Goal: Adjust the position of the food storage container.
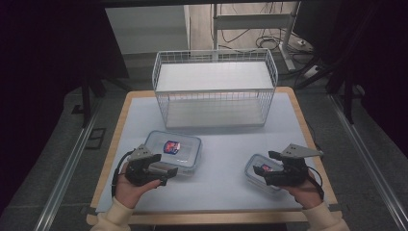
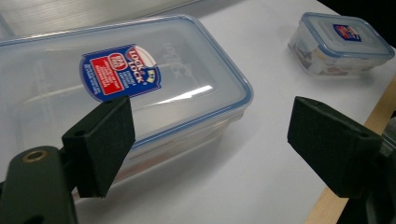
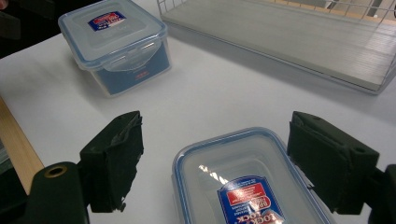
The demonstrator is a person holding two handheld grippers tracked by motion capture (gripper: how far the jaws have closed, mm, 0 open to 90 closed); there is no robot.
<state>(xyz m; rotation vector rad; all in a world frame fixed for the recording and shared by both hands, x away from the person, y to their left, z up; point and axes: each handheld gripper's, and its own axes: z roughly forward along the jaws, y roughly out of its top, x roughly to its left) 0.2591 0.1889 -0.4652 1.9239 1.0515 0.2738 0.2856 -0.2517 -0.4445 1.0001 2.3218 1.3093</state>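
Your left gripper (image 1: 166, 175) has its jaws wide apart, with nothing between the pads. The large food container (image 1: 174, 151) lies just beside it on the white mat (image 1: 226, 173), in front of the wire basket shelf (image 1: 215, 86). In the left gripper view one pad stands over the near corner of this box, but I cannot tell if it touches.

Your right gripper (image 1: 264, 174) also stands spread, and the small food container (image 3: 245, 182) lies low between its jaws without being pressed.

Be careful here. Both boxes are clear hard plastic with a smooth, shiny lid and rounded corners, so the foam pads can slide off when you squeeze at a corner or on the curved edge. The large box looks wider than the opening of the left jaws; if you try to take it across the long side, I think you will only push it over the mat. The small box lies near the wooden table edge (image 1: 312, 144), so a push from the wrong side may send it off the mat.

The shelf is thin white wire with flat grey boards, and a box lifted too low may knock its front rim.
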